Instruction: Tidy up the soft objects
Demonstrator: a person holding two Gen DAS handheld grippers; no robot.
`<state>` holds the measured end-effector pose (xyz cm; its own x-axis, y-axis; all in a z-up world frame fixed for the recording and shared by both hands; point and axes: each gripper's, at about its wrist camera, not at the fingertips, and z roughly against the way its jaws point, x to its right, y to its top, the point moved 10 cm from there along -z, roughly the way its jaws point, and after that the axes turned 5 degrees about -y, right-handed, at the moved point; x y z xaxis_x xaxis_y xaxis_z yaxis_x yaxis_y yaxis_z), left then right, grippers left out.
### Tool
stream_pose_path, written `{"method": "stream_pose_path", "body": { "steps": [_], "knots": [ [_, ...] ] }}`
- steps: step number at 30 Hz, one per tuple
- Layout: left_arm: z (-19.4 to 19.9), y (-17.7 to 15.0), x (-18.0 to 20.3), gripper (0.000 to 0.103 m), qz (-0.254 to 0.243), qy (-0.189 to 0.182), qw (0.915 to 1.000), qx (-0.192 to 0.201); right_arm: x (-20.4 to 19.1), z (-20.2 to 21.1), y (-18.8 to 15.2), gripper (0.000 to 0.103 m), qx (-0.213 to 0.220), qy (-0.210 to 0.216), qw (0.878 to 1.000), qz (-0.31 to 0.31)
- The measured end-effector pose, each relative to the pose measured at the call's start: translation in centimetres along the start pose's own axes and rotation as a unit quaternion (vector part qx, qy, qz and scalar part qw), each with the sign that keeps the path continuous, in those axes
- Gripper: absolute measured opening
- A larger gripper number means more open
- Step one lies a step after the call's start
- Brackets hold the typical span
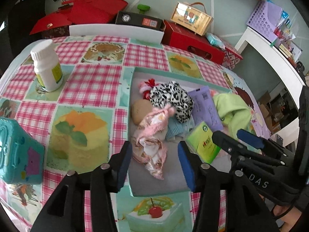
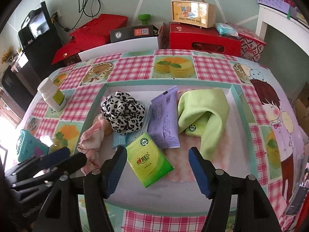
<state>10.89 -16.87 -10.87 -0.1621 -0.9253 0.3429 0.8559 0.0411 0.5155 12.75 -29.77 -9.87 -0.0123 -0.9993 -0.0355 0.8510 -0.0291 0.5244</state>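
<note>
With both grippers standing open over the tray (image 2: 236,96), the step looks like a release: the left gripper (image 1: 154,160) hangs empty above the pink cloth (image 1: 152,135) (already in the tray), the right gripper (image 2: 157,166) unclenched around the green tissue pack (image 2: 149,160). Next probably calls for tidying or withdrawing.

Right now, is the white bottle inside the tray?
No, the white bottle stands on the tablecloth outside the tray.

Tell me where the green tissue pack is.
The green tissue pack lies in the tray, near its front edge, touching the purple packet, between the right gripper fingers in the right wrist view.
</note>
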Motion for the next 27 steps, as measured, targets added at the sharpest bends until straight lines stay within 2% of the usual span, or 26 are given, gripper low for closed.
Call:
{"method": "stream_pose_path", "body": {
  "steps": [2, 5, 7, 9, 11, 12, 27],
  "knots": [
    [0.3, 0.3, -0.4, 0.059, 0.001, 0.007, 1.0000, 0.007, 0.0, 0.0, 0.0, 0.078, 0.000, -0.004, 1.000, 0.003],
    [0.7, 0.9, -1.2, 0.075, 0.006, 0.022, 0.9996, 0.019, -0.1, -0.1, -0.1, 0.082, -0.002, -0.012, 1.000, 0.011],
    [1.0, 1.3, -2.3, 0.089, 0.007, 0.048, 0.9984, 0.030, 0.0, -0.2, -0.1, 0.089, -0.002, -0.026, 1.000, 0.015],
    [1.4, 1.5, -3.8, 0.096, -0.002, 0.106, 0.9935, 0.043, 0.3, -0.3, 0.1, 0.100, 0.001, -0.039, 0.999, 0.014],
    [1.6, 1.6, -4.9, 0.096, -0.006, 0.142, 0.9888, 0.047, 0.6, -0.5, 0.1, 0.103, 0.001, -0.050, 0.999, 0.016],
    [1.5, 1.5, -5.4, 0.096, -0.004, 0.148, 0.9880, 0.044, 0.6, -0.6, 0.1, 0.103, 0.000, -0.053, 0.998, 0.017],
    [1.6, 1.3, -6.3, 0.097, 0.007, 0.154, 0.9873, 0.038, 1.0, -0.8, 0.0, 0.103, -0.005, -0.073, 0.997, 0.020]
  ]
}}
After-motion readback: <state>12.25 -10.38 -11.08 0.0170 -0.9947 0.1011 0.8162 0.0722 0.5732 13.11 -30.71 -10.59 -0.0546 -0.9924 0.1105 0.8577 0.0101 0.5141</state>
